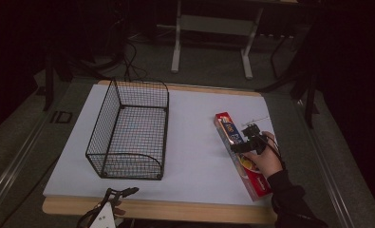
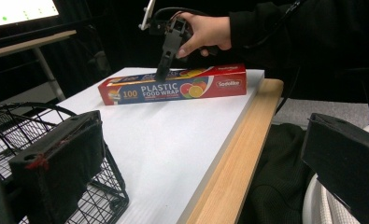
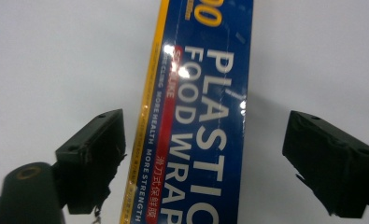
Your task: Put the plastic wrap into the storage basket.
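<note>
Now the right gripper (image 1: 249, 138) hangs over the wrap box (image 1: 240, 154) on the tabletop's (image 1: 194, 123) right, jaws spread astride it. Closing off-centre could let the long box tip or slip. The left gripper (image 1: 121, 193), spread, waits near the basket (image 1: 130, 128). White matte sheet; dim room.

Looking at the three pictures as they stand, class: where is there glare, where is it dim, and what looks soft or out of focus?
High view: dim overall, dark surroundings, only the white board bright. Right gripper view: glare spots on the food wrap box, and the near jaws look soft. Left gripper view: its own jaws blur at the edges, the box lettering reads sharply.
</note>
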The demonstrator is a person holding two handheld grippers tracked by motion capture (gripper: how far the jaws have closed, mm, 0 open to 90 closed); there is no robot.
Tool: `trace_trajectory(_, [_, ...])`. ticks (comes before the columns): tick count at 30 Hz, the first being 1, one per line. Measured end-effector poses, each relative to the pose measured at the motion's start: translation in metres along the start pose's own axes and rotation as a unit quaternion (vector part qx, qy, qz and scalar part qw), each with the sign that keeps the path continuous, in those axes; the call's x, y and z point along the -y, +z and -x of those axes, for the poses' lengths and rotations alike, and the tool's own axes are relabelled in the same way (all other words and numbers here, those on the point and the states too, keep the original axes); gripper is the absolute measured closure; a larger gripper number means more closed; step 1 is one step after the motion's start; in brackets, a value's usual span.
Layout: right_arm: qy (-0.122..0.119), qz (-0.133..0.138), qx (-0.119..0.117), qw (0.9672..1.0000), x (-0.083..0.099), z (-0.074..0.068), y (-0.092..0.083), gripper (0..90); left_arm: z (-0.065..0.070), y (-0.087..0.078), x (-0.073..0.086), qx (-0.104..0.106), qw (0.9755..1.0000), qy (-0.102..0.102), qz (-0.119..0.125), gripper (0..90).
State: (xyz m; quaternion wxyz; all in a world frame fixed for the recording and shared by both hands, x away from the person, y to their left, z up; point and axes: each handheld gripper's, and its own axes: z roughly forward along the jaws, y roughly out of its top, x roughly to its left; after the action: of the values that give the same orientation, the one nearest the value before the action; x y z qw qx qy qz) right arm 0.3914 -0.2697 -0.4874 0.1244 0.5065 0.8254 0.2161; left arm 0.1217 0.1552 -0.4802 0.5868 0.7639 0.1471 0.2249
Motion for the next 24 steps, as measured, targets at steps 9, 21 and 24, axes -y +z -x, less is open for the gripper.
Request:
trace_trajectory(9, [0.021, -0.059, -0.003, 0.998, -0.002, 0.0, 0.014, 19.3, 0.0, 0.0, 0.0, 0.0, 1.0, 0.001, -0.002, 0.0])
trace_trajectory(21, [0.023, -0.138, 0.01, 0.9902, -0.014, -0.011, 0.024, 37.5, 0.001, 0.001, 0.0, 0.0, 0.9999, 0.007, -0.008, 0.0])
trace_trajectory(24, [0.034, -0.14, 0.019, 0.9894, -0.016, -0.012, 0.024, 38.6, 0.0, 0.001, 0.0, -0.001, 1.0, 0.006, -0.006, 0.0])
